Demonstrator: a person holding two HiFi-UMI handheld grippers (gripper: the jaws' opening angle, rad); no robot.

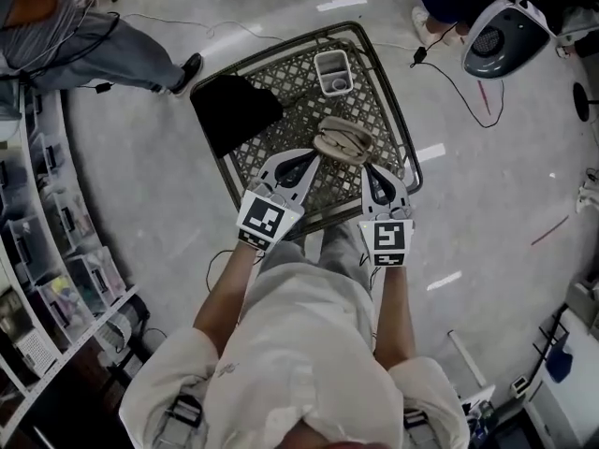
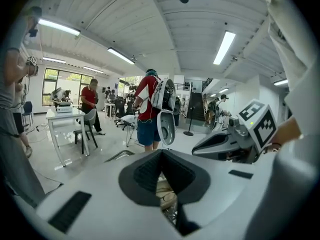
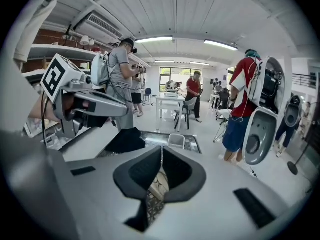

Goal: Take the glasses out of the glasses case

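Glasses case (image 1: pixel 343 141) looks light and soft-sided, likely to slide on the mesh table (image 1: pixel 281 82). Your left gripper (image 1: pixel 314 160) and right gripper (image 1: pixel 368 169) sit at its ends, jaws together, empty. Take it by the lid edge.

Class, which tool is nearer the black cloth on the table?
Left. The left tool is at the glasses case end nearest the cloth; the right tool, at its other end.

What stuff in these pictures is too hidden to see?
Glasses: head view, the glasses case is too small to show any inside.
Grip: left claw and right claw pads meet, but in both gripper views they cover any pinch on the case.
White tub contents: head view, too small.
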